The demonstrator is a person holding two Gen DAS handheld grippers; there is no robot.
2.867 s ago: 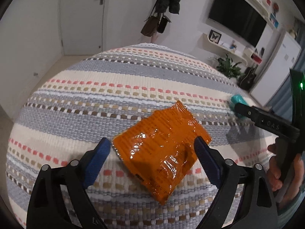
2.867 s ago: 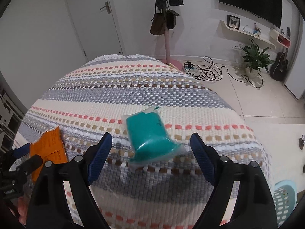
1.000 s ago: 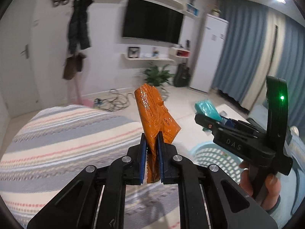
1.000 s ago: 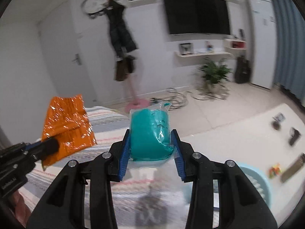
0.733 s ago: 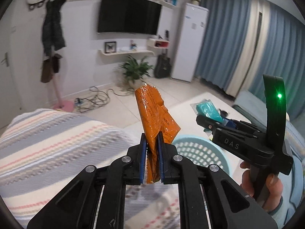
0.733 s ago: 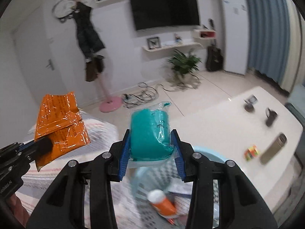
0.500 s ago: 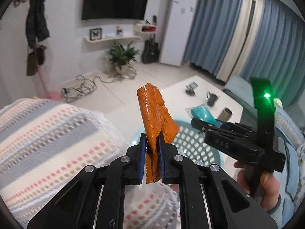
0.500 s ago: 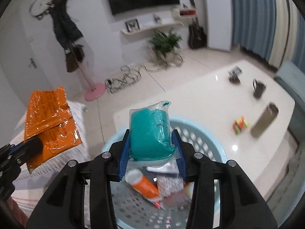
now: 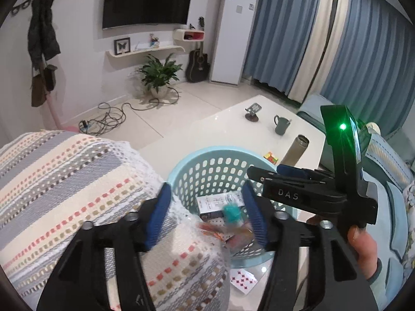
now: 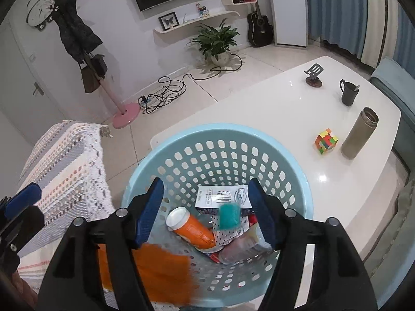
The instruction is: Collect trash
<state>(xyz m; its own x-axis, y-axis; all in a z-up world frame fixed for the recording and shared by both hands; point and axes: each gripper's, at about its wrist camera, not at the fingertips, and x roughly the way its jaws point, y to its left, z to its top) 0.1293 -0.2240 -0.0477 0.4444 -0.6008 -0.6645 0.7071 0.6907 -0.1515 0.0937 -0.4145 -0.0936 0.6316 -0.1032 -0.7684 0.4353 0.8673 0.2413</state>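
Teal packet and orange wrapper (blurred) over blue basket, each hand-held gripper just opened, empty.

The orange wrapper at lower centre is a motion smear, partly behind a gripper arm. The teal packet is blurred too. Print on the white carton is unreadable.

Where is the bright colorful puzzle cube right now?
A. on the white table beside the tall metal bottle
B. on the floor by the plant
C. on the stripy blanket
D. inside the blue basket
A: the puzzle cube sits on the white table, right next to the metal bottle.
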